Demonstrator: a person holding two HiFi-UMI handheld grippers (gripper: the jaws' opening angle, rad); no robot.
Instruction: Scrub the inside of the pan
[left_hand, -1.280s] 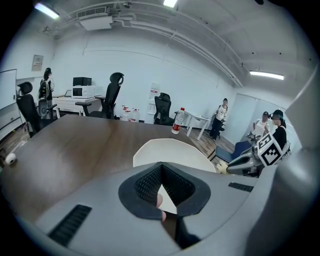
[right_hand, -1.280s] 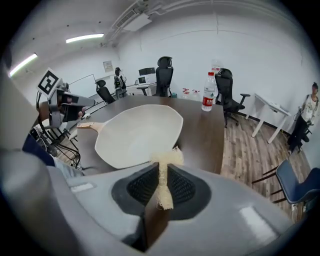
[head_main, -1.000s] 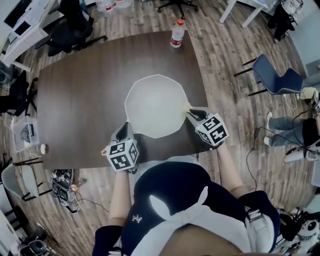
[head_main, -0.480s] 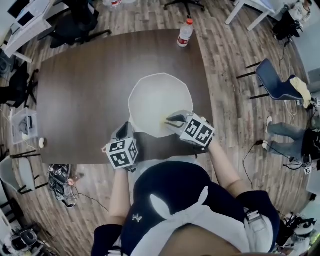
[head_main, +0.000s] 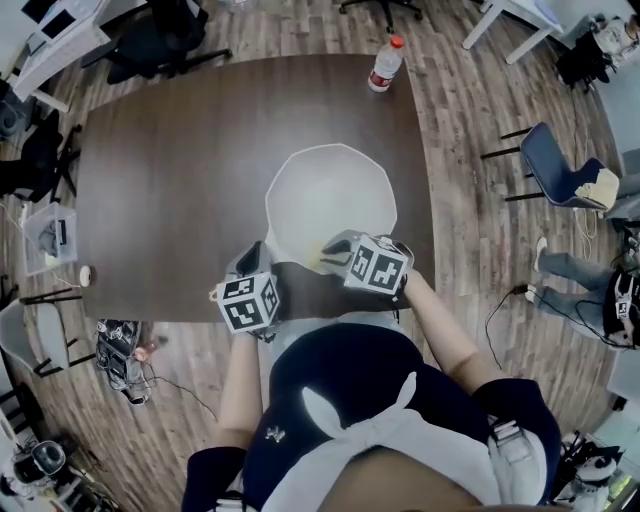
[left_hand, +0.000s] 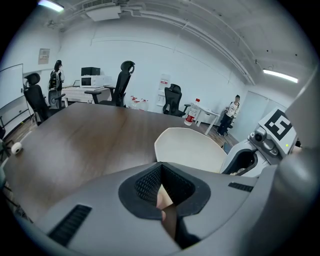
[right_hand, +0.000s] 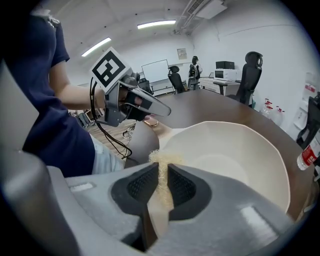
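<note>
Open table (head_main: 150, 180) beyond pan (head_main: 330, 200), bottle (head_main: 385, 62) far corner

1. Your dark brown table (head_main: 180, 180) stands on a wood-plank floor (head_main: 470, 170).
2. To the table's right, a blue chair (head_main: 556, 165) sits apart from it.
3. Past the table's far left corner you have a black office chair (head_main: 165, 45) and a white desk (head_main: 60, 45).
4. A water bottle (head_main: 384, 63) stands upright at the table's far right corner.
5. Strip lights (right_hand: 156, 23) glow overhead, and pale walls (left_hand: 150, 55) close the room beyond the table.
</note>
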